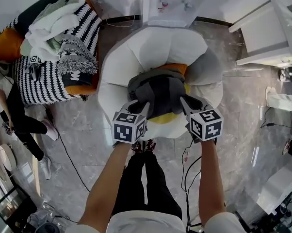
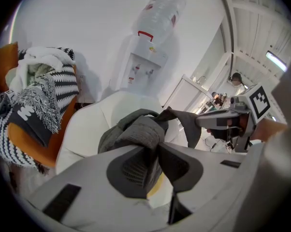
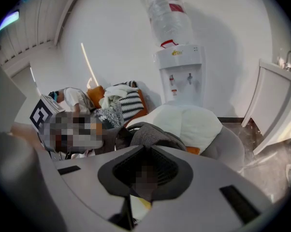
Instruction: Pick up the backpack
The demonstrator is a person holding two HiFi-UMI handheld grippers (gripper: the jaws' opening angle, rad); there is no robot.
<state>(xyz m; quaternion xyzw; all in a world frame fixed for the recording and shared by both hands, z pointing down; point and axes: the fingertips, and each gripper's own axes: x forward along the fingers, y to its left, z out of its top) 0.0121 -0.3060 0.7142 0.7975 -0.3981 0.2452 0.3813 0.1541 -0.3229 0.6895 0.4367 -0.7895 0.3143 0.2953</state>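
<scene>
The left gripper (image 1: 142, 107) and the right gripper (image 1: 184, 101) are seen closed on the backpack (image 1: 158, 87), with grey fabric pinched between each pair of pads at the bag's 8 and 4 o'clock edges. The backpack is held over the seat of a white armchair (image 1: 151, 47). Striped blankets (image 1: 63, 57) are piled at 10 o'clock, and a water dispenser (image 1: 172, 6) is seen at 12.

Overhead plus two close backpack (image 1: 158, 93) views
</scene>
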